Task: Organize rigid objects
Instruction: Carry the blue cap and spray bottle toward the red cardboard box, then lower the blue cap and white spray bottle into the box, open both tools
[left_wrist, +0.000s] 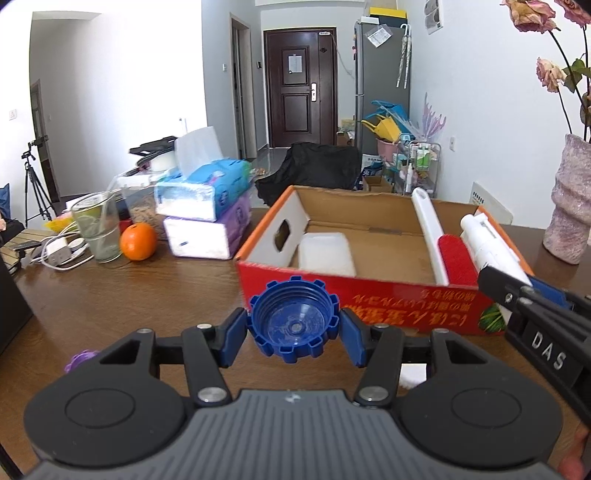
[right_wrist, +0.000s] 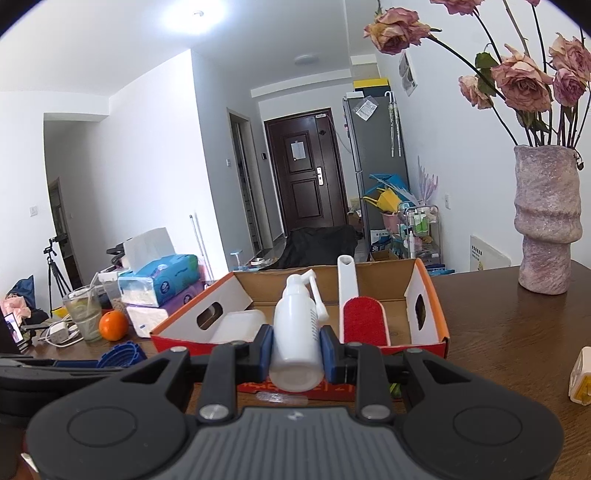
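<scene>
Your left gripper (left_wrist: 294, 329) has its blue pads pressed on either side of a blue notched cap (left_wrist: 294, 319), hollow side toward the camera, held above the wooden table (left_wrist: 155, 295) just short of the near red wall of the cardboard box (left_wrist: 369, 295). Your right gripper (right_wrist: 295, 349) is clamped narrow on a white spray bottle (right_wrist: 295, 332), base toward the camera and nozzle pointing away over the box's near edge. Inside the box lie a white plastic tray (left_wrist: 325, 254) toward its left end and a red lint brush (right_wrist: 364, 321) with a white handle toward its right. Left of the box sit stacked tissue packs (left_wrist: 207, 214), an orange (left_wrist: 138, 242) and a glass (left_wrist: 98, 229); a pink vase (right_wrist: 546, 221) of dried roses stands at the right.
</scene>
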